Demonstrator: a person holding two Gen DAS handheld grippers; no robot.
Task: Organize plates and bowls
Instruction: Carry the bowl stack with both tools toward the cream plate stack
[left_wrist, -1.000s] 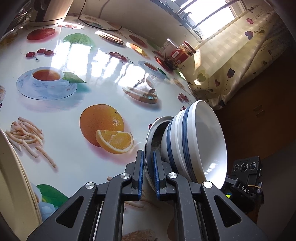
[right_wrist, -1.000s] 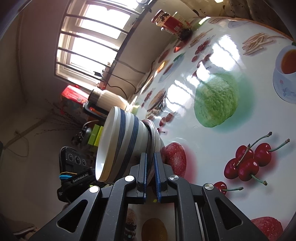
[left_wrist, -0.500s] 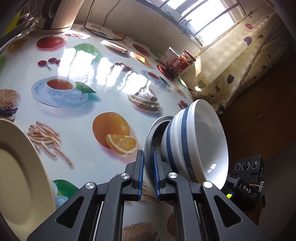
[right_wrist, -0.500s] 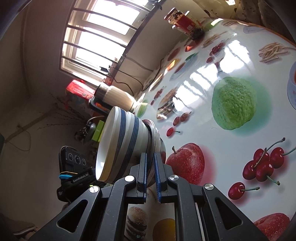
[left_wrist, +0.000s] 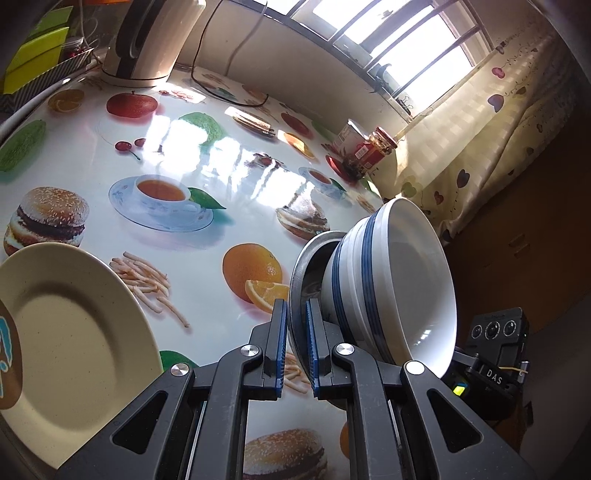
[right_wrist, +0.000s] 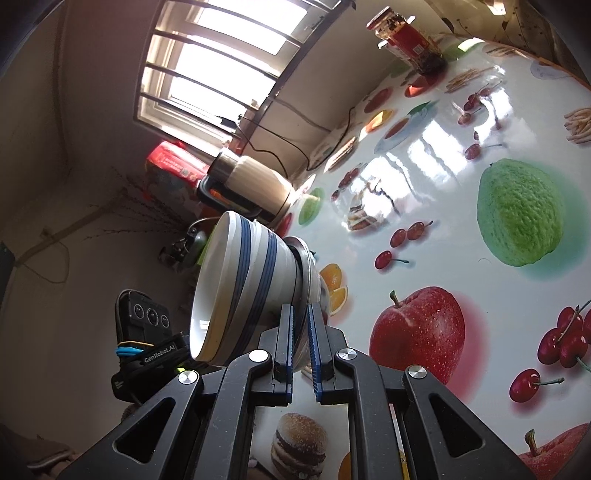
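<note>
A stack of white bowls with blue stripes (left_wrist: 402, 280) sits in a shallow metal dish (left_wrist: 314, 254), held above the table between both grippers. My left gripper (left_wrist: 294, 308) is shut on the near rim of the metal dish. In the right wrist view the bowls (right_wrist: 240, 284) rest on the same metal dish (right_wrist: 305, 254), and my right gripper (right_wrist: 300, 312) is shut on its opposite rim. Each view shows the other gripper's camera body beyond the stack. A cream plate (left_wrist: 66, 332) lies on the table at the left.
The round table (left_wrist: 240, 177) has a glossy cloth printed with fruit and food. A kettle (left_wrist: 147, 40) and its cable stand at the back by the wall. A red jar (left_wrist: 373, 147) and a carton stand near the window and curtain. Boxes (right_wrist: 173, 162) lie beyond the kettle.
Both grippers have risen with the dish and bowls, still shut on its rims. More of the table shows, and the cream plate has come into the left wrist view.
</note>
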